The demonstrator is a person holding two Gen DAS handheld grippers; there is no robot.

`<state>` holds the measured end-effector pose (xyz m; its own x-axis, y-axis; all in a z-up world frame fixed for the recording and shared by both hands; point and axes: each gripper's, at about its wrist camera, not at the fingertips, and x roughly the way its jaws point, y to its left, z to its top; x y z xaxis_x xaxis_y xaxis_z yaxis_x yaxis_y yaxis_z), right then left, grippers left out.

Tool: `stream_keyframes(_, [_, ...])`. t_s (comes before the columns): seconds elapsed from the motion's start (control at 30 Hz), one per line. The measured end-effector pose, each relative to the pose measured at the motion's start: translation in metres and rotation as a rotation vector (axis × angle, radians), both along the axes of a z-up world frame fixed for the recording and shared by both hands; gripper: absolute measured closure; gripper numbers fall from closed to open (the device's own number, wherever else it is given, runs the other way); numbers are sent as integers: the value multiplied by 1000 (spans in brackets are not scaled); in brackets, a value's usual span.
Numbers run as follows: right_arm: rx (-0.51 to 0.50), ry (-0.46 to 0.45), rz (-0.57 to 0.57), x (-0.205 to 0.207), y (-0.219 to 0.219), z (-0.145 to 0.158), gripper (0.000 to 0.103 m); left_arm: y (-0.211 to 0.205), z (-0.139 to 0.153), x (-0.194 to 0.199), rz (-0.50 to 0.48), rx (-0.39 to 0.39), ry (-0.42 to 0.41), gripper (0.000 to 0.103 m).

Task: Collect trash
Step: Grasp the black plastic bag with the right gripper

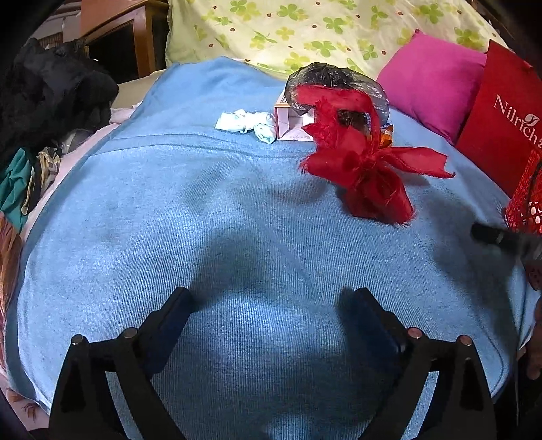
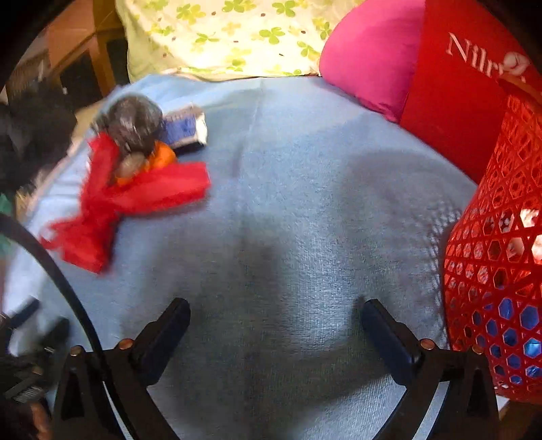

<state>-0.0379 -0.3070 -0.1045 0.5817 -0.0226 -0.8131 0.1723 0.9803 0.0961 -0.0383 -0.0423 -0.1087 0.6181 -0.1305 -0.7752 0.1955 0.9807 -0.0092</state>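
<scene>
Spread under both my tools is a ribbed light-blue blanket [image 1: 210,216] over a bed, with a clover-print yellow-green pillow [image 1: 305,30] and a magenta cushion [image 1: 430,91] at its far edge. My left gripper [image 1: 272,313] has its jaws spread wide and holds nothing; only bare blanket lies between its black fingers [image 1: 172,314]. My right gripper [image 2: 276,326] is just as wide apart and empty, angled down at the blanket too. Ahead and to the right of my left gripper sits a frayed red fabric bundle knotted like a bow [image 1: 369,172], well apart from the fingertips. Beyond it lie a crumpled dark plastic bag [image 1: 333,83], a small pale pink carton [image 1: 293,123] and a wadded white tissue [image 1: 245,123]. From my right gripper the same trash is ahead and to the left. Close on its right stands a red plastic lattice basket [image 2: 498,257], beside a red paper bag with white lettering [image 2: 454,84]
</scene>
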Motion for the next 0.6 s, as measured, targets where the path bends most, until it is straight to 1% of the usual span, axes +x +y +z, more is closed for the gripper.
stream_keyframes(0.07, [67, -37, 5, -1, -3, 15, 1, 1, 2, 1, 7, -9, 3, 8])
stream_keyframes(0.17, [86, -124, 58, 5, 2, 49, 1, 4, 7, 3, 23, -57, 2, 8])
stream_keyframes(0.23, [88, -142, 96, 18, 9, 69, 1, 5, 11, 4, 31, -87, -7, 8])
stream_keyframes(0.33, [148, -150, 148, 52, 22, 98, 1, 4, 16, 4, 34, -94, -25, 8])
stream_keyframes(0.43, [198, -110, 184, 89, 42, 113, 1, 1, 18, 6, 23, -98, -29, 8])
stream_keyframes(0.5, [216, -76, 198, 120, 56, 114, 5, 1, 20, 6, 19, -106, -35, 8])
stream_keyframes(0.53, [220, -55, 202, 135, 63, 113, 13, 1, 21, 5, 17, -111, -36, 8])
stream_keyframes(0.57, [234, -20, 210, 151, 70, 109, 18, 1, 21, 6, 15, -117, -38, 8])
stream_keyframes(0.6, [246, 13, 212, 163, 79, 100, 20, 2, 22, 6, 14, -122, -39, 8])
